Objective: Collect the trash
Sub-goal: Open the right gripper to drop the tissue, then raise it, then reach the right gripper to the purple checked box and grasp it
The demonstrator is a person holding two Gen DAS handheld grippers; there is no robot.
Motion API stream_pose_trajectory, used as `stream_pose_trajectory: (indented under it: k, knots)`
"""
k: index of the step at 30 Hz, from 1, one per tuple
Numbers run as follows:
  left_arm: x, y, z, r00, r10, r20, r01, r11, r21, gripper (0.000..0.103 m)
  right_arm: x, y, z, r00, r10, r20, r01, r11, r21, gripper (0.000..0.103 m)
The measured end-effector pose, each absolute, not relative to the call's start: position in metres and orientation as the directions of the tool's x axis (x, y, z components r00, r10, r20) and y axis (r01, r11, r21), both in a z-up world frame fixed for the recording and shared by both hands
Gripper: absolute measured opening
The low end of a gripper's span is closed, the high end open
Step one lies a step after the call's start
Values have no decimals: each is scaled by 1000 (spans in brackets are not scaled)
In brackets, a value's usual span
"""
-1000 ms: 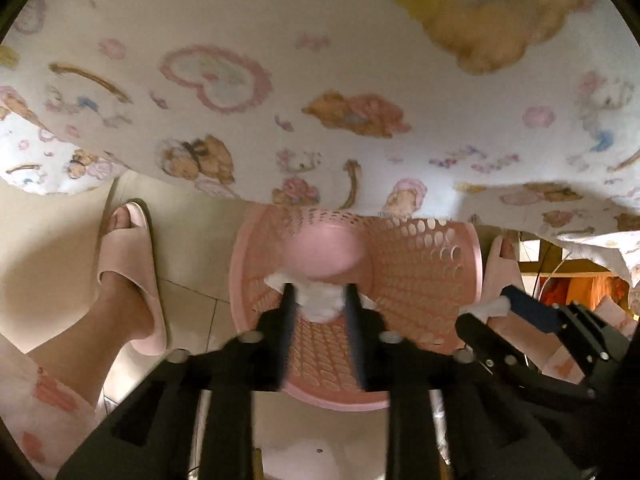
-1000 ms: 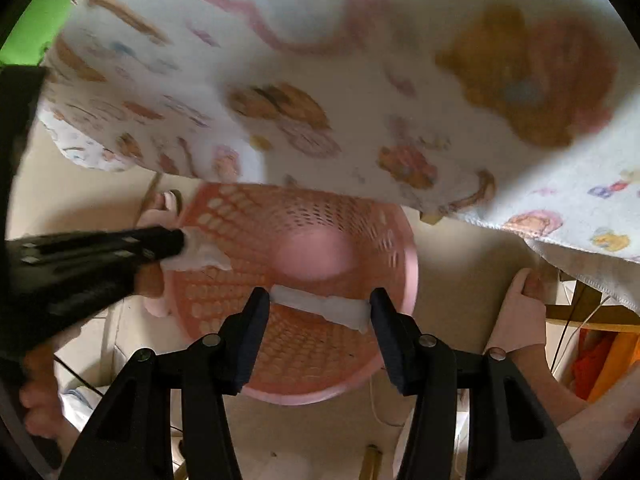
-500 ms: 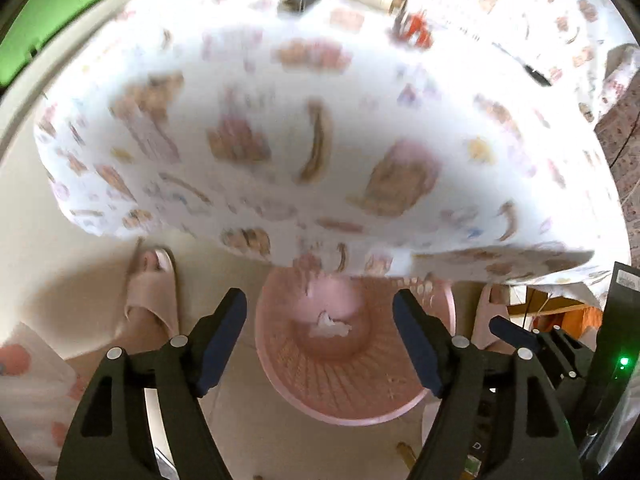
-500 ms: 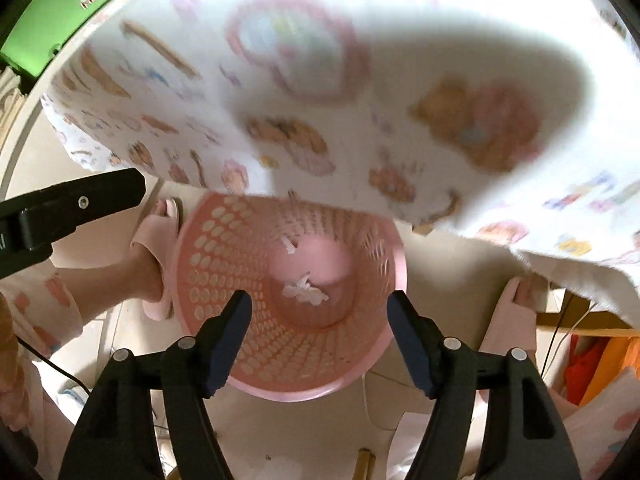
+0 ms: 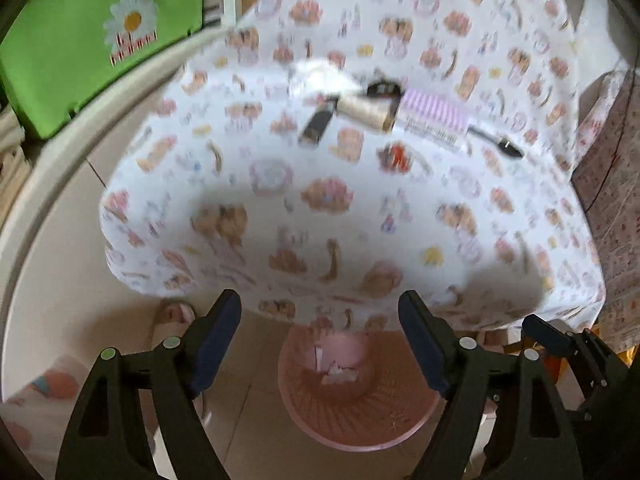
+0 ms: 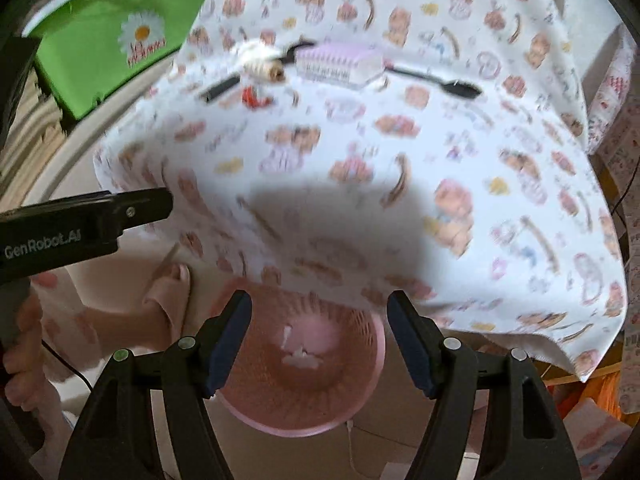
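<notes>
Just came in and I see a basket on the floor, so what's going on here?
A person is collecting trash with a gripper in each hand. The pink basket sits on the floor at the table's edge, with white paper scraps lying in its bottom. The left gripper is opening with nothing between its fingers; the right gripper is open and empty too. Both hang above the basket. On the patterned tablecloth lie a thread spool, a striped packet and some small dark items.

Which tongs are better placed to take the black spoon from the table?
Right, probably. The left tongs, jaws opening, and the right tongs are both empty over the pink basket. The black spoon lies at the right end of the row, on the right tongs' side.
</notes>
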State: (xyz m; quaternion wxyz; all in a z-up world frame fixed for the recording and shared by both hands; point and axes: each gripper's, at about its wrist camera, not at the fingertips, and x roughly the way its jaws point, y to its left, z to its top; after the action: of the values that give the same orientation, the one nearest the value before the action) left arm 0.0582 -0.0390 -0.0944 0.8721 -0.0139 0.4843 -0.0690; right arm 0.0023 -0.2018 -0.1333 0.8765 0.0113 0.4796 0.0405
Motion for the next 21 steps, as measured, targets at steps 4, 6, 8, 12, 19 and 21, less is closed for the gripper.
stream_pose_trajectory:
  k: [4, 6, 8, 12, 19, 21]
  knots:
    - [58, -32, -72, 550, -156, -820, 110, 987, -114, 84, 3, -206, -111, 587, 78, -806, -53, 997, 58, 72]
    - [62, -34, -60, 560, -172, -810, 123, 985, -124, 86, 3, -209, -97, 619, 77, -782, -58, 997, 52, 72]
    - [73, -38, -46, 572, -155, -805, 131, 987, -97, 88, 4, -214, -83, 641, 82, -763, -67, 996, 51, 72]
    - [101, -31, -14, 591, -161, -791, 128, 986, -105, 89, 20, -227, -42, 705, 57, -707, -59, 998, 22, 75]
    - [143, -24, 15, 664, -122, -737, 133, 990, -43, 100, 56, -250, 12, 788, 22, -615, -67, 997, -50, 85]
    - [155, -23, 6, 653, -122, -748, 142, 989, -38, 100, 67, -256, 14, 793, 21, -608, -59, 997, -42, 85]
